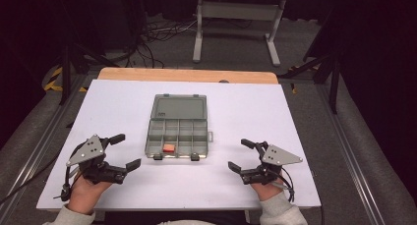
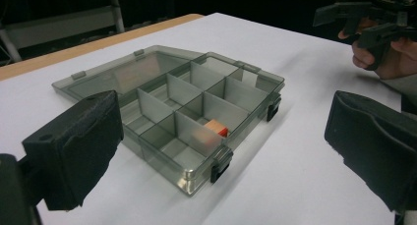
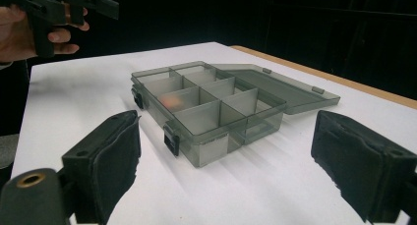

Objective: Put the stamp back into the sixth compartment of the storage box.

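Both claws rest low on the white table [image 1: 118, 107], one on each side of the box [image 1: 178, 131], and neither touches it. My left claw [image 1: 125, 151] has its jaws spread wide with nothing between them. My right claw [image 1: 242, 155] is just as wide, and it too holds nothing. The box sits in the middle of the table with its lid [image 1: 179, 107] flung flat on the far side. It's smoky clear plastic, split into small compartments, with two black latches on the near wall. One orange block [image 1: 168, 148] lies in the near row, in the second compartment from the left. In my left gripper view the block [image 2: 216, 128] shows through the divider beside the near latch [image 2: 221, 165].
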`<state>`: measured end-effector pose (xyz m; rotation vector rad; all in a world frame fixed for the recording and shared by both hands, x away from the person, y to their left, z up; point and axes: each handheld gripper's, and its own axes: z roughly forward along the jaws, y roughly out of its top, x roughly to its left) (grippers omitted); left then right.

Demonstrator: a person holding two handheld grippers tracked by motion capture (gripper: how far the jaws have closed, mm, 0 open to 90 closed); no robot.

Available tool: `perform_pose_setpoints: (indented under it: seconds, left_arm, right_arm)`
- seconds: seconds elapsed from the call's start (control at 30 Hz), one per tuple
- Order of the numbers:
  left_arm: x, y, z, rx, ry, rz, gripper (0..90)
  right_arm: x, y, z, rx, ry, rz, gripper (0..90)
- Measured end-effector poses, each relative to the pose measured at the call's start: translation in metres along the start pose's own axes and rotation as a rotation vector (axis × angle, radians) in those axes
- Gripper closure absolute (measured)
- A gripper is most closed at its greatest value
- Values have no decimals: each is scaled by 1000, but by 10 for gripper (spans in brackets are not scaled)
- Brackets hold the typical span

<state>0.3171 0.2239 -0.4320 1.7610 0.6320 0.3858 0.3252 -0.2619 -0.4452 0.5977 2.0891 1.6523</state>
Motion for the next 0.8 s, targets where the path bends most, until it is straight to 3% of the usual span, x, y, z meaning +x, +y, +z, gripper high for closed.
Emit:
perform_pose_setpoints:
  seconds: [0.3, 0.47, 0.8]
  left_arm:
    - [5, -26, -4, -35, 20, -22, 25]
    - [12, -41, -3, -29, 25, -27, 22]
    - [14, -49, -7, -75, 67, -73, 13]
  right_arm:
    - [0, 0, 0, -1, -1, 1, 119]
    - [1, -1, 0, -6, -1, 6, 114]
    - [0, -1, 0, -7, -1, 12, 107]
